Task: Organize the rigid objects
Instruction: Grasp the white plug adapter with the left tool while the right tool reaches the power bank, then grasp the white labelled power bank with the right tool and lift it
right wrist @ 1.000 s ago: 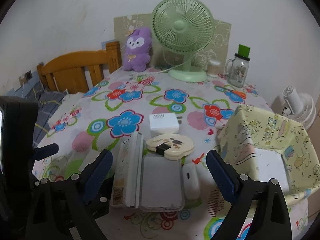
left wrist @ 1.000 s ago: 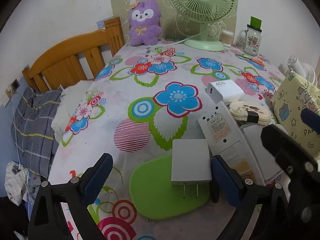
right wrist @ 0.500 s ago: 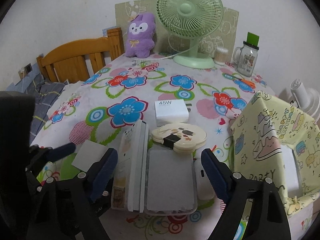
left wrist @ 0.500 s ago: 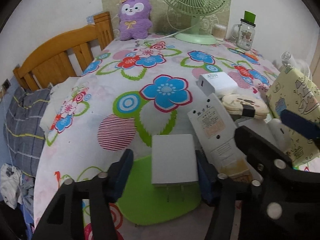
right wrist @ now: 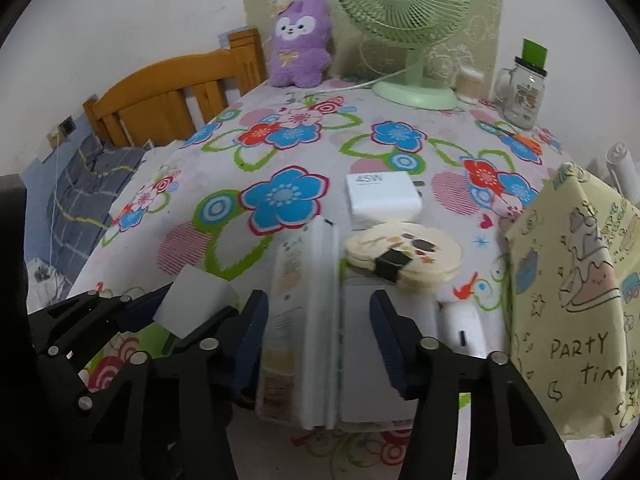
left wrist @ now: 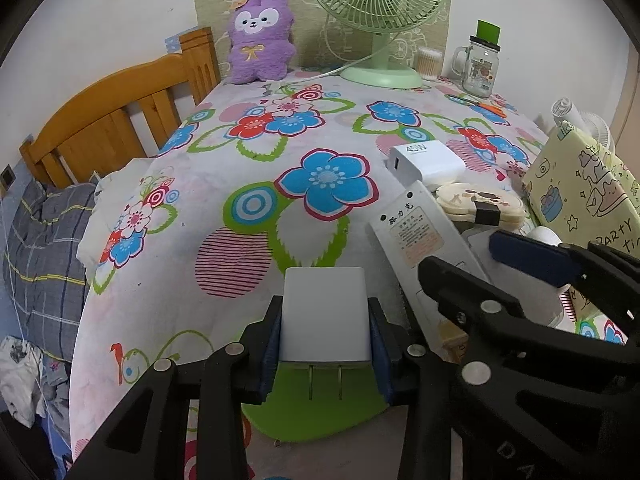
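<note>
In the left wrist view, the left gripper [left wrist: 325, 334] had just been closing and its blue pads [left wrist: 269, 346] pressed both sides of a white plug [left wrist: 323, 312], whose two prongs pointed back toward the camera above a green patch of the flowered cloth [left wrist: 256, 184]. To the right lay a long white remote [left wrist: 416, 236], label up, with the right gripper [left wrist: 484, 268] straddling its near end. Beyond it sat a white charger [left wrist: 428, 160] marked 45W and a cream round case [left wrist: 476, 202]; a yellow paper bag [left wrist: 584, 188] stood at the right edge. A purple plush [left wrist: 260, 46], a green fan [left wrist: 380, 12] and a glass jar [left wrist: 480, 64] stood at the far end. In the right wrist view, the right gripper [right wrist: 316, 340] had just been closing too, and the remote [right wrist: 304, 312] and a grey flat box [right wrist: 372, 336] lay between its pads [right wrist: 250, 334]; whether they pressed on anything could not be told. The plug [right wrist: 196, 304] sat at lower left in the left gripper [right wrist: 176, 312]. The charger [right wrist: 382, 196], the case [right wrist: 404, 254] and the bag [right wrist: 576, 296] lay beyond and right.
</note>
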{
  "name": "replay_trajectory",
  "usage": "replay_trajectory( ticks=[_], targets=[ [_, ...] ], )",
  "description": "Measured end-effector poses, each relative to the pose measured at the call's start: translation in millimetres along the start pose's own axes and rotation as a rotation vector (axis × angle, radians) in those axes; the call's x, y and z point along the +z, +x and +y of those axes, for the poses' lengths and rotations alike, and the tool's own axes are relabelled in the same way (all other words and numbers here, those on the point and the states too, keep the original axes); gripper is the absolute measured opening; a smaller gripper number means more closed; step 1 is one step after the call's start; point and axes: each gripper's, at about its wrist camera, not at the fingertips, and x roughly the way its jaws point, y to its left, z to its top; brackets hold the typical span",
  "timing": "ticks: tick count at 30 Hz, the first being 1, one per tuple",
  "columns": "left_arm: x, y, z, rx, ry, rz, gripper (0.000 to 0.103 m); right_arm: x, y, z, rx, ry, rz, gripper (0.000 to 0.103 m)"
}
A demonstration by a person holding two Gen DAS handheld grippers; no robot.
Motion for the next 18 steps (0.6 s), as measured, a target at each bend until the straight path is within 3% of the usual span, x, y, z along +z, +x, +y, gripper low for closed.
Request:
replay_trajectory(
  ticks=[5, 8, 16, 18],
  targets=[
    [-0.5, 0.2, 6.1, 0.001, -0.014, 0.0, 0.04, 3.3, 2.8, 6.3, 0.007, -0.003, 0.013, 0.046],
    [-0.9, -0.1, 7.8, -0.003, -0.016, 0.006, 0.04, 3.3, 8.1, 4.1, 0.054, 0.048, 0.06, 0.037],
    [-2.6, -2.3, 5.5, -0.013, 0.017, 0.011, 0.04, 3.1, 14.9, 4.1, 0.029, 0.056, 0.09, 0.037],
    [-4.8, -4.0, 6.6, -0.031, 0.023, 0.019, 0.04, 3.2, 13.7, 4.7, 0.026, 0.033, 0.108, 0.042]
  ],
)
